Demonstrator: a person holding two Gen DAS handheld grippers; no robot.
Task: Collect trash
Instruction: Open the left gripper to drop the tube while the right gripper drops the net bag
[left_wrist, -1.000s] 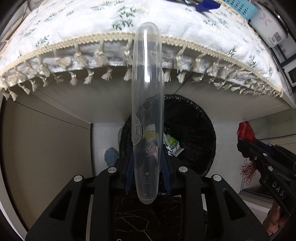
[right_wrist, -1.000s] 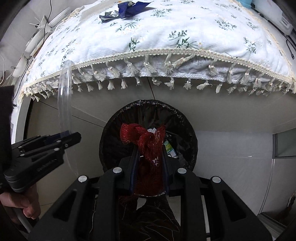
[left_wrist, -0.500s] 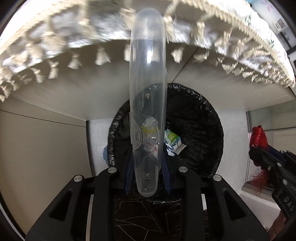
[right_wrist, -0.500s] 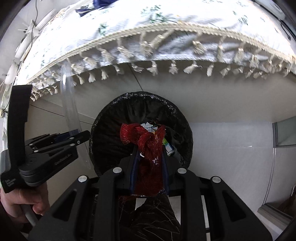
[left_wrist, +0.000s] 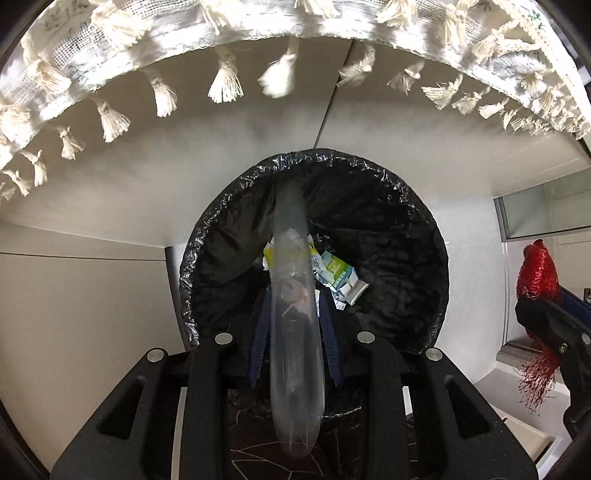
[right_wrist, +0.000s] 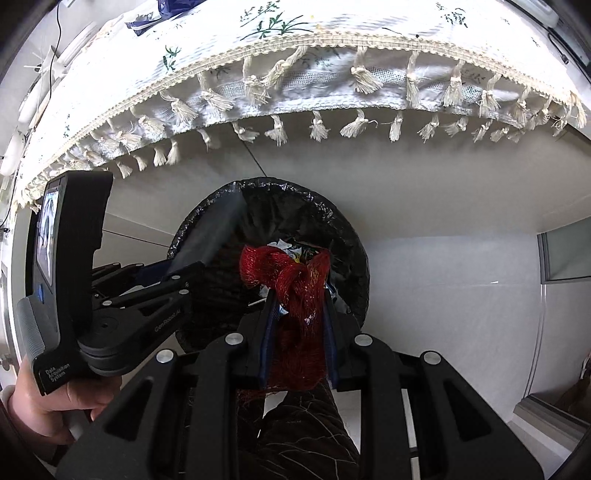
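A: So, what has the left tool (left_wrist: 293, 325) got?
B: Its jaws are closed on a clear plastic case (left_wrist: 293, 332), at the centre of its frame, above the black-lined bin (left_wrist: 399, 236).
A: And the right tool (right_wrist: 297, 321)?
B: Clamped on a red mesh bag (right_wrist: 295, 291), mid-frame, over the same bin; a fringed tablecloth (right_wrist: 332, 51) covers the surface at the top

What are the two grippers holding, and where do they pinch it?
The left gripper pinches a clear plastic lid edge-on, near its lower end. The right gripper squeezes a red mesh bag around its bunched middle.
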